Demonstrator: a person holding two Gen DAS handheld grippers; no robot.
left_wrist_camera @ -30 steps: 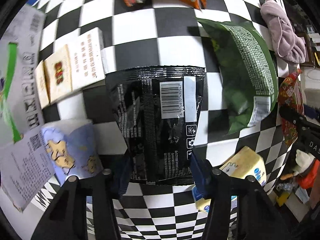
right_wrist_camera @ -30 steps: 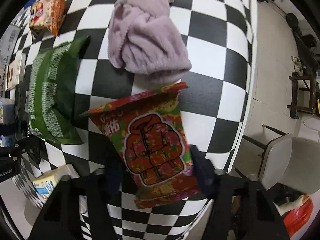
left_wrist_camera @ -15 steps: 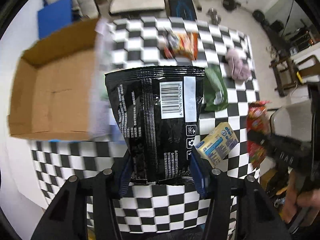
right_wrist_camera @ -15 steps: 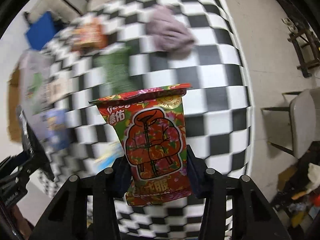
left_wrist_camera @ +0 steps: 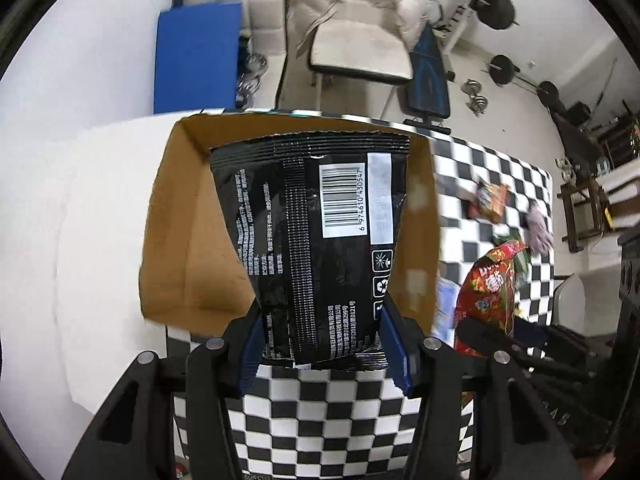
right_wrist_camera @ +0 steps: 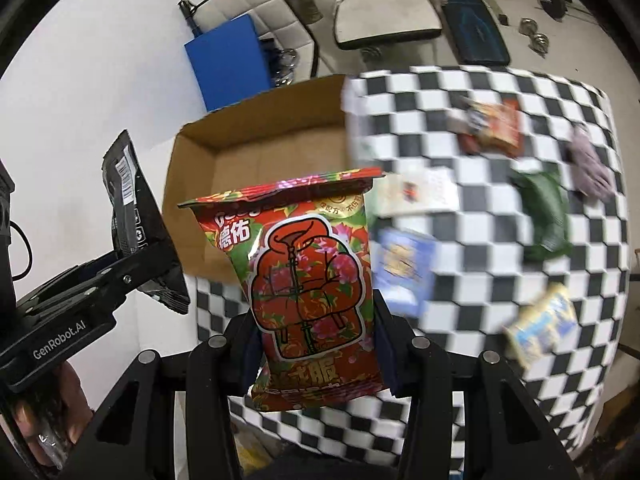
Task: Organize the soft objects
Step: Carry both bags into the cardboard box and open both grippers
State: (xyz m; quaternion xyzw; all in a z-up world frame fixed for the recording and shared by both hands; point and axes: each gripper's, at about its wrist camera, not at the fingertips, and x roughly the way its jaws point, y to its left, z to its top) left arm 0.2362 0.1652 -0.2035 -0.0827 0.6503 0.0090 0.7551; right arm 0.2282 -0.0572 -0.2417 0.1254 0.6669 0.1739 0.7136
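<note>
My left gripper (left_wrist_camera: 322,340) is shut on a black pouch with a barcode (left_wrist_camera: 316,240) and holds it in the air in front of an open cardboard box (left_wrist_camera: 176,248). My right gripper (right_wrist_camera: 316,352) is shut on a red flowered pouch with a jacket picture (right_wrist_camera: 304,280), held above the table's near edge, right of the box (right_wrist_camera: 256,160). The red pouch (left_wrist_camera: 490,292) also shows in the left wrist view, and the black pouch (right_wrist_camera: 128,208) with the left gripper (right_wrist_camera: 132,276) shows in the right wrist view.
The box stands at the left end of a checkered table (right_wrist_camera: 500,96). On the table lie a green pouch (right_wrist_camera: 548,212), a purple cloth (right_wrist_camera: 590,164), an orange snack bag (right_wrist_camera: 496,128), a blue packet (right_wrist_camera: 404,268), a yellow-blue packet (right_wrist_camera: 544,328) and a white carton (right_wrist_camera: 424,192).
Both grippers have lifted their pouches off the table and swung left toward the cardboard box. The table items now lie far below and to the right.
</note>
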